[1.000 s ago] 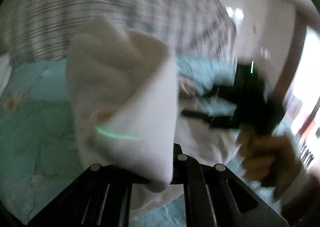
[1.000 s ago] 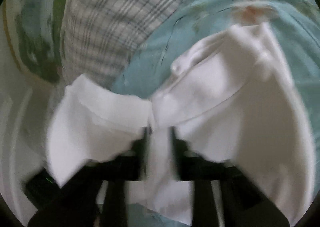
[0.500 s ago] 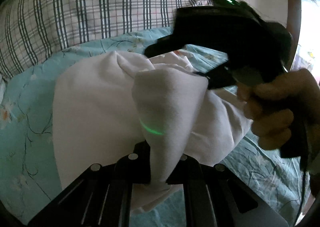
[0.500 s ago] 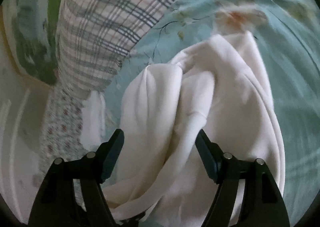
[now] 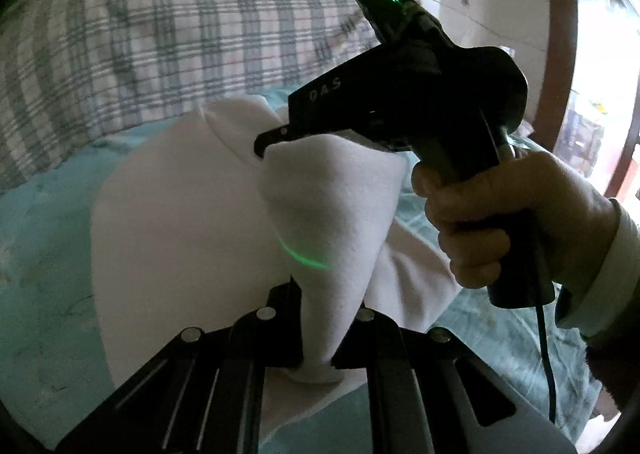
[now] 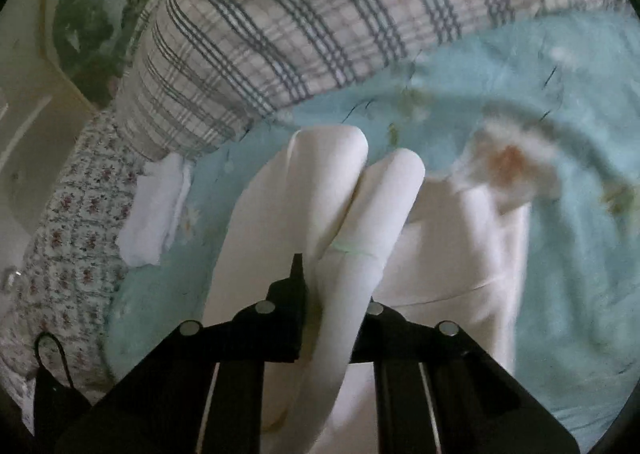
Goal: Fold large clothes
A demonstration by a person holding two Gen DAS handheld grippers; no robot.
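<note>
While both grippers pinch it, the white garment (image 5: 180,213) sits bunched on the teal bedsheet (image 6: 560,101) | left gripper (image 5: 318,354) jaws clamped tight on a fold | right gripper (image 6: 334,318) jaws closed around a rolled fold | plaid pillow (image 6: 300,25) just behind

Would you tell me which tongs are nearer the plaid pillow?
Right. The right tongs reach forward near the plaid pillow; the left tongs sit farther back. Both grip the white garment.
</note>
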